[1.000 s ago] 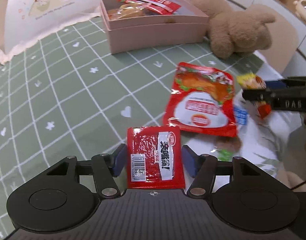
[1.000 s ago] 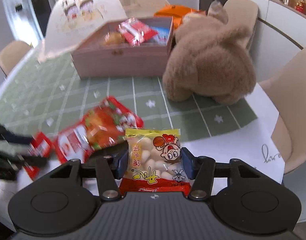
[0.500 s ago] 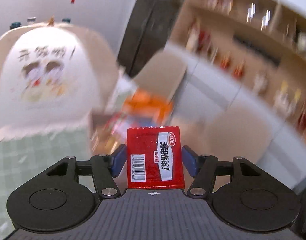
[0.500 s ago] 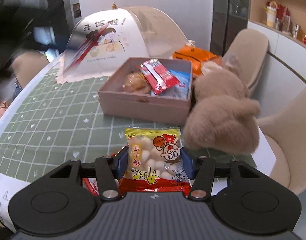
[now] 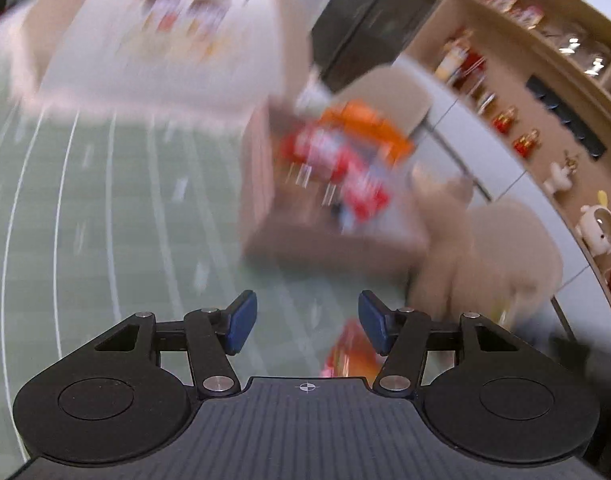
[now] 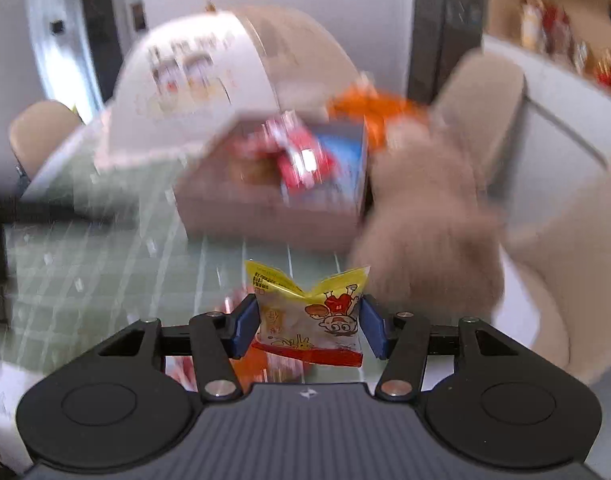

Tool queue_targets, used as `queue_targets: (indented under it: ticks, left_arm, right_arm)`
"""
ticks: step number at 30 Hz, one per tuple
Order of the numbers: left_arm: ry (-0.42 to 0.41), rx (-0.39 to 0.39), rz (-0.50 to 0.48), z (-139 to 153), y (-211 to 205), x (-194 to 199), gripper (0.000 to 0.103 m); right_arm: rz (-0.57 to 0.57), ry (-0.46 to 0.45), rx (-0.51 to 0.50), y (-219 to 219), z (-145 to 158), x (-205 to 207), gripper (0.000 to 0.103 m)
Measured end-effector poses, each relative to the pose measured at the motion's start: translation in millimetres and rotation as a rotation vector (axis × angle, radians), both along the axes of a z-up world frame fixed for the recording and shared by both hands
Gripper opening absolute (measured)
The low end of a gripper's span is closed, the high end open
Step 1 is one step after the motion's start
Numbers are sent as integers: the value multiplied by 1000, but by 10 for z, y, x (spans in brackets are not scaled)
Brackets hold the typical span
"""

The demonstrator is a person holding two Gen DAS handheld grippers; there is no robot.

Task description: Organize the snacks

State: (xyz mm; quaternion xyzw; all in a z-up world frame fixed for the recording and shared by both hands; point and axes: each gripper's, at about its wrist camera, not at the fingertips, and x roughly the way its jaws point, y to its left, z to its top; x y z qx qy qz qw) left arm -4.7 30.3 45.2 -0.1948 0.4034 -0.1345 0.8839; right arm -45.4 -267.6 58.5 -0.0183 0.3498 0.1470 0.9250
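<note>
In the left wrist view my left gripper [image 5: 306,322] holds nothing; its jaws stand wide and are closing over the green checked tablecloth [image 5: 105,200]. Ahead lies the blurred pink box [image 5: 325,246] with red packets [image 5: 345,176] inside. A red and orange packet [image 5: 347,354] lies on the cloth just under the right finger. In the right wrist view my right gripper [image 6: 309,328] is shut on a yellow snack packet [image 6: 305,312], crumpled and tilted, held above the table before the pink box [image 6: 265,220], which holds red packets [image 6: 301,160].
A brown plush bear [image 6: 425,220] sits right of the box. A white domed food cover [image 6: 193,80] stands behind it on the left, an orange bag [image 6: 369,108] behind it. Beige chairs [image 6: 485,112] ring the table. Shelves [image 5: 525,100] line the right wall.
The red packet that sat between the left jaws is gone from them and the left view has swung down towards the box. The right gripper has risen with the yellow packet, which now sits crumpled.
</note>
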Motion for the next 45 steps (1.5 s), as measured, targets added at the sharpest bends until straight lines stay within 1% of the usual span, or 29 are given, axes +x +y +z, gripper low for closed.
queue_targets:
  ticks: [2,3,4,5,6,7,8,10,11,12,13,14,16,18,20,22,24,25,27,28,29,30,31,32,34,37,41,43,45]
  left_arm:
    - [45,-27,-8,-141,19,-80,61]
    - [49,-27,-11,-170,14,-98,61]
    - [50,-21,-15,-168,-12,-110,61]
    - [52,-9,-20,-159,-33,-125,61]
    - [54,3,-23,-150,-35,-139,61]
    - [58,20,-27,-140,-47,-149,61]
    - [61,33,-31,-135,-55,-154,61]
    - [75,59,-34,-143,-62,-196,61]
    - [79,65,-36,-147,-74,-230,61]
    - [90,68,-46,-164,-87,-261,61]
    - [102,68,-62,-168,-118,-314,61]
    - [111,67,-81,-180,-143,-368,61]
    - [133,62,-128,-209,-210,-436,61]
    - [156,47,-173,-238,-294,-490,61]
    - [173,41,-214,-283,-388,-532,61]
    - [182,49,-245,-324,-472,-572,61]
    - [191,51,-262,-357,-534,-585,60]
    - [194,53,-264,-362,-549,-590,58]
    - [192,56,-252,-358,-547,-596,57]
    - [190,57,-240,-347,-523,-605,57]
    - [187,59,-222,-339,-491,-610,57]
    - [185,59,-203,-328,-448,-616,57]
    - [182,58,-177,-325,-389,-632,57]
    - [183,55,-155,-320,-341,-636,57]
    - [187,42,-103,-321,-204,-678,57]
    - [192,29,-47,-330,-40,-749,57]
    - [186,32,22,-306,145,-877,57]
    - [185,43,58,-287,235,-943,57]
    - [194,47,77,-284,295,-981,57]
  right_arm:
    - [24,-83,4,81,332,213,54]
    - [29,-126,13,123,508,334,55]
    - [38,-171,30,153,671,448,62]
    - [45,-209,44,179,795,553,83]
    - [49,-237,56,204,906,686,90]
    - [49,-243,71,211,965,809,91]
    - [38,-220,93,200,981,927,91]
    - [17,-148,143,145,899,1020,91]
    - [25,-117,177,95,816,1004,91]
    - [40,-73,206,50,681,955,91]
    - [50,-39,205,41,553,886,91]
    - [55,-8,181,31,395,806,91]
    - [50,37,99,32,86,616,91]
    - [50,91,35,6,-208,422,88]
    - [75,103,-3,-8,-369,186,87]
    - [89,145,-19,-36,-474,-11,87]
    - [104,192,2,-49,-586,-164,85]
    - [113,213,8,-37,-643,-210,84]
    - [106,243,15,-6,-772,-269,79]
    - [101,256,19,-5,-827,-267,70]
    - [100,273,28,25,-877,-262,64]
    - [103,279,40,67,-904,-274,62]
    - [100,250,38,117,-901,-287,60]
    - [107,239,24,182,-900,-284,56]
    - [146,214,0,332,-881,-268,51]
    - [235,194,-13,630,-858,-244,51]
    - [362,221,55,944,-753,-205,51]
    - [403,186,61,1012,-659,-208,52]
    - [420,170,42,1045,-608,-195,55]
